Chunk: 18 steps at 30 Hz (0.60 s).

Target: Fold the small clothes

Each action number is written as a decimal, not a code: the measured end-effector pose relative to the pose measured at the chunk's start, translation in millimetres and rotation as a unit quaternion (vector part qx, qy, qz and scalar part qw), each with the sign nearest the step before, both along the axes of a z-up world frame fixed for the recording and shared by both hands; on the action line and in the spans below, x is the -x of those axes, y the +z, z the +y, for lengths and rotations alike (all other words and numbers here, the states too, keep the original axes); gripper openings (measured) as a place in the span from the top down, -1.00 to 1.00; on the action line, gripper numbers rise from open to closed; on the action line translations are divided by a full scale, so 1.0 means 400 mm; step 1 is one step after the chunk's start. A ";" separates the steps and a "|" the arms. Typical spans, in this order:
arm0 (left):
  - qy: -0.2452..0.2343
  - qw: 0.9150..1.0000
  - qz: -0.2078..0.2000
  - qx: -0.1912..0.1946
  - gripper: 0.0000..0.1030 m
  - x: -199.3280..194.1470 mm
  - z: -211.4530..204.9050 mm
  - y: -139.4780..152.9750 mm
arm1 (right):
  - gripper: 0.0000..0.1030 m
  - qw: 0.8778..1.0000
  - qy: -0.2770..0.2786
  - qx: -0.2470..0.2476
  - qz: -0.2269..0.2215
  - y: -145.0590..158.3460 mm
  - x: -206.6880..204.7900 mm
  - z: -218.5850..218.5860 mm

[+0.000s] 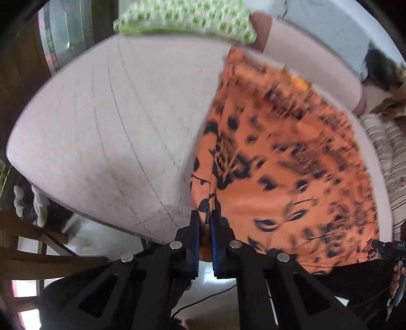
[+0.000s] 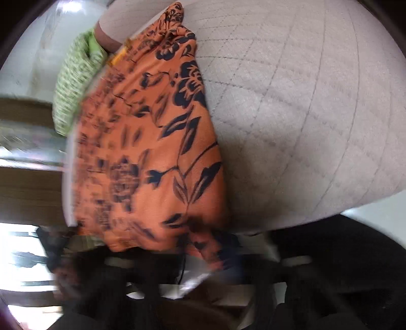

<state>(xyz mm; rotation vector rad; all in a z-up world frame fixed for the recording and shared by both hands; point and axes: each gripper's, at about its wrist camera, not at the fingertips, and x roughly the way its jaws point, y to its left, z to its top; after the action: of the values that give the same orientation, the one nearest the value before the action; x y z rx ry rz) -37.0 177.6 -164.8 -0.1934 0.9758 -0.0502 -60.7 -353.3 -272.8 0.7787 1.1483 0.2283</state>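
An orange garment with a black flower print (image 1: 286,172) hangs stretched above a pale quilted mattress (image 1: 106,132). My left gripper (image 1: 205,220) is shut on the garment's near left corner. In the right wrist view the same garment (image 2: 152,157) fills the middle, blurred by motion. My right gripper (image 2: 205,251) is a dark blur at its lower edge and appears shut on the cloth. The right gripper's tip also shows at the far right of the left wrist view (image 1: 380,245).
A green checked cloth (image 1: 182,19) lies at the far end of the mattress, also seen in the right wrist view (image 2: 73,83). A striped cloth (image 1: 390,152) lies at the right. A wooden chair (image 1: 38,243) stands beside the mattress's near left edge.
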 end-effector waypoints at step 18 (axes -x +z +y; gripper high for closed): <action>0.023 0.999 0.009 -0.040 -0.21 -0.004 0.028 -0.009 | -0.74 0.996 -0.047 0.045 -0.065 0.095 0.052 -0.034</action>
<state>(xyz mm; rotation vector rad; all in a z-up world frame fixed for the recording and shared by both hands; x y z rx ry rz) -35.6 189.0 -168.3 -0.1423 0.9897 0.0322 -81.3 -366.9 -234.6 0.7263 0.9901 0.1447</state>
